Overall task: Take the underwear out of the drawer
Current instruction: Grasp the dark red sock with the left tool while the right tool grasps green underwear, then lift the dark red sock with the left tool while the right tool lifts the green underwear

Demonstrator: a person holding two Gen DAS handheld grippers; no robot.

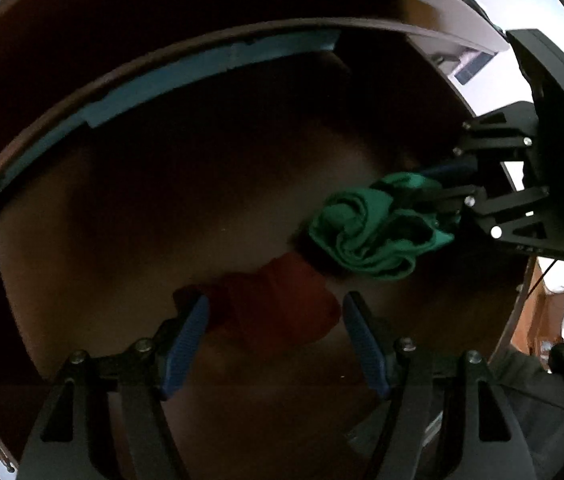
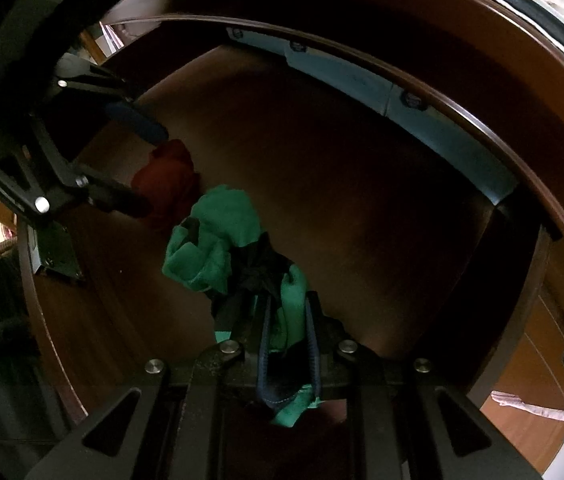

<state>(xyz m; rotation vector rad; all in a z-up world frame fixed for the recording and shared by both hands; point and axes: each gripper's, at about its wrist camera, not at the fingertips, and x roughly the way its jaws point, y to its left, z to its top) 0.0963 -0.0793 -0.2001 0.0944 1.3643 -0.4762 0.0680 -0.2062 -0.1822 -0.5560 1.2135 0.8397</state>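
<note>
The open dark brown wooden drawer is filling most of both views, with a pale blue strip running along its far edge in the upper part of the frame. The crumpled green fabric underwear is sitting in the middle of the right wrist view; the right gripper is pinching it, jaws narrow around the cloth. The dark red folded underwear is lying on the drawer floor at lower centre, between the wide-spread blue pads of the left gripper.
</note>
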